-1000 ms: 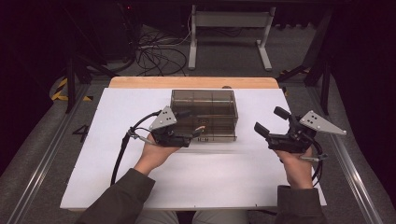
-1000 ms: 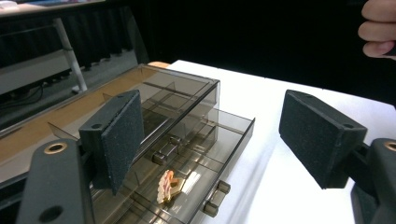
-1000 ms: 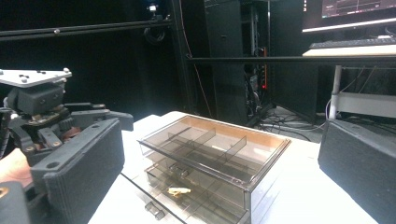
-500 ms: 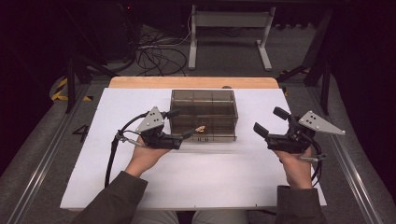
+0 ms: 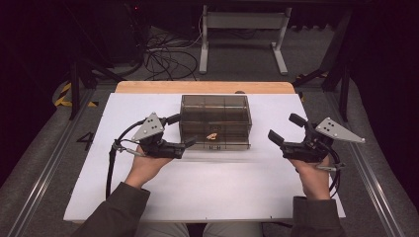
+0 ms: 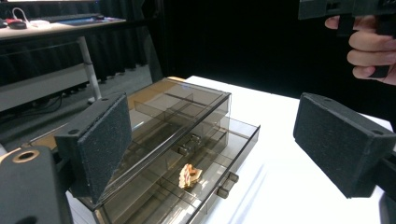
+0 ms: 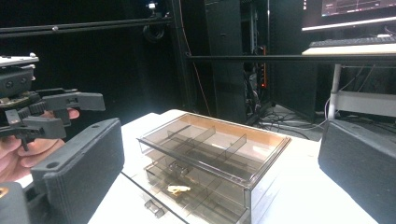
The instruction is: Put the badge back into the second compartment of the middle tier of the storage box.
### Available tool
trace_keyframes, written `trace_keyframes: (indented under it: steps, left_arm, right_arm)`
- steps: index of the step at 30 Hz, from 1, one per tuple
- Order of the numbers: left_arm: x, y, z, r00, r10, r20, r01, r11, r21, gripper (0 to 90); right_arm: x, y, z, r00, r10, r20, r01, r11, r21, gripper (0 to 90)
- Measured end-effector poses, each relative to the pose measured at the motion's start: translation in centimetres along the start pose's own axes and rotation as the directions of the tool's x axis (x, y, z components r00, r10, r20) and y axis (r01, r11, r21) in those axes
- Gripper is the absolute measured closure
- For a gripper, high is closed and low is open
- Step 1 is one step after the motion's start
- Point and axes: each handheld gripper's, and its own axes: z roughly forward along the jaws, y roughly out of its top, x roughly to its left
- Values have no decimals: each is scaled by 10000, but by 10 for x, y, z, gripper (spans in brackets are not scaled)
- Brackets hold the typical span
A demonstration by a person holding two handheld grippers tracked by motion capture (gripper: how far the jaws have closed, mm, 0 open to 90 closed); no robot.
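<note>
The box (image 5: 216, 121) sits mid-frame, its lower drawer (image 6: 219, 154) pulled out toward the person. The left gripper (image 5: 184, 133), jaws just opened and empty, is right beside the drawer. The right gripper (image 5: 285, 129) waits open, farther right.

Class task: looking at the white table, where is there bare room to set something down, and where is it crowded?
Free: the white sheet between both forearms, before the drawer box. Crowded: beside the box, by the left gripper and right gripper.
</note>
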Motion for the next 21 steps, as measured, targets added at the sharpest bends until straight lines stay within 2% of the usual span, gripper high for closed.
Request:
trace_keyframes:
  steps: [21]
  left_arm:
    - [4, 3, -29, 9998, -54, -181, 48, 9993, -367, 99]
  right_arm:
    - [0, 0, -1, 10000, -19, -3, 19, 10000, -21, 12]
